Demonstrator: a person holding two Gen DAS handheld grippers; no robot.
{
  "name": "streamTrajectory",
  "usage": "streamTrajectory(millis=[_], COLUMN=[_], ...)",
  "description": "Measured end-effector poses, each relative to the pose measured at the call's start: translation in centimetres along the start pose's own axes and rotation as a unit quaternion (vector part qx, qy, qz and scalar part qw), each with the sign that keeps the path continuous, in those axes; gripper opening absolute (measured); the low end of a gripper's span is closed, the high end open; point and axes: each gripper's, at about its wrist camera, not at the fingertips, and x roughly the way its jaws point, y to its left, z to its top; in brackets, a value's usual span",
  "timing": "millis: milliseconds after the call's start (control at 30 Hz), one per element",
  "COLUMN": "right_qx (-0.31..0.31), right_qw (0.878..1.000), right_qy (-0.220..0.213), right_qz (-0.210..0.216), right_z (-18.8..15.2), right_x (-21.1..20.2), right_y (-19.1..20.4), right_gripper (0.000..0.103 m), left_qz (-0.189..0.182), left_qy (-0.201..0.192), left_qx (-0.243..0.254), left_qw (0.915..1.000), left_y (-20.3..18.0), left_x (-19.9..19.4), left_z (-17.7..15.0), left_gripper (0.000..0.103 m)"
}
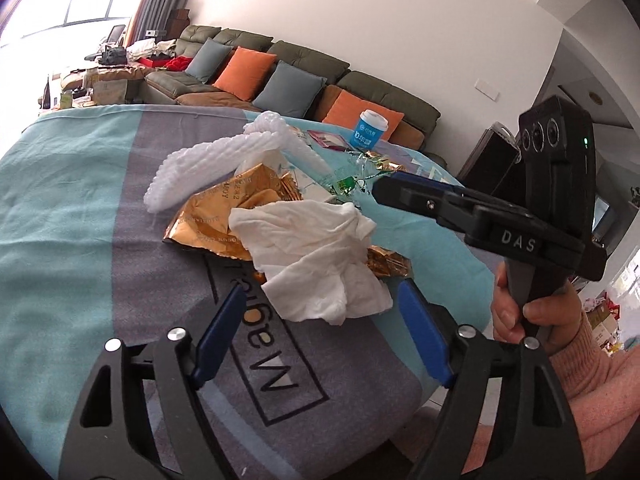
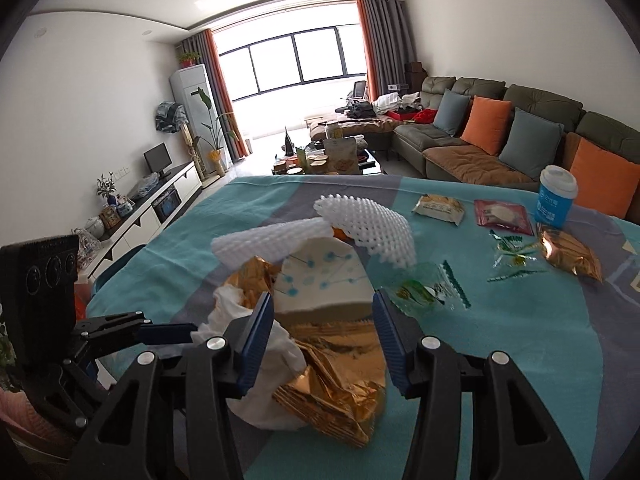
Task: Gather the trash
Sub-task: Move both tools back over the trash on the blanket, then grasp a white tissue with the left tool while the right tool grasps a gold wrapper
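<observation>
A pile of trash lies on the teal and grey tablecloth (image 1: 72,200): a crumpled white tissue (image 1: 320,256), a gold foil wrapper (image 1: 224,208) and white foam netting (image 1: 224,156). My left gripper (image 1: 320,320) is open, its blue pads either side of the tissue's near edge. My right gripper (image 2: 324,340) is open and straddles the gold wrapper (image 2: 336,376), with the tissue (image 2: 260,360) beside its left pad. The right gripper also shows in the left wrist view (image 1: 404,192), over the pile's right side.
Farther along the table lie a blue paper cup (image 2: 556,196), a green clear wrapper (image 2: 424,288), a small gold wrapper (image 2: 568,256), a red packet (image 2: 502,216) and a snack pack (image 2: 440,208). A sofa (image 2: 520,136) stands beyond the table.
</observation>
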Motion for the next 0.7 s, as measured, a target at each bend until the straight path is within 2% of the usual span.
streamTrajectory(millis=[100,167,200,267,333,467,700], right_qx=[0.01,0.017,0.021,0.027,0.034,0.048,0.096], right_qw=[1.0,1.0,0.999,0.999,0.998,0.997,0.992], right_qy=[0.015,0.024,0.029,0.038,0.046,0.056,0.065], right_qz=[-0.006,-0.006,-0.005,-0.001,0.008,0.02,0.043], right_z=[-1.0,-1.8,-2.1,-2.7,-3.1,-3.7,-4.0], right_x=[0.1,0.1,0.1,0.3,0.4,1.0,1.3], right_y=[-0.6,-1.1,-1.3,-1.3,-1.3,-1.4,-2.5], right_gripper=[0.052,0.052,0.053,0.056,0.057,0.057,0.055], left_qz=[-0.013,-0.022,-0.024,-0.02,-0.02,-0.021,-0.026], left_qy=[0.009,0.013,0.015,0.016,0.015,0.004,-0.024], left_qx=[-0.017,-0.025,-0.029,-0.03,-0.03,-0.018,0.011], left_qw=[0.9997,0.9994,0.9992,0.9992,0.9993,0.9996,0.9993], left_y=[0.4,0.7,0.9,1.0,1.0,0.4,-0.6], left_x=[0.8,1.1,1.3,1.5,1.5,0.8,-1.4], left_z=[0.3,0.4,0.4,0.3,0.1,-0.2,0.0], left_gripper=[0.062,0.046,0.041,0.022,0.014,0.009,0.008])
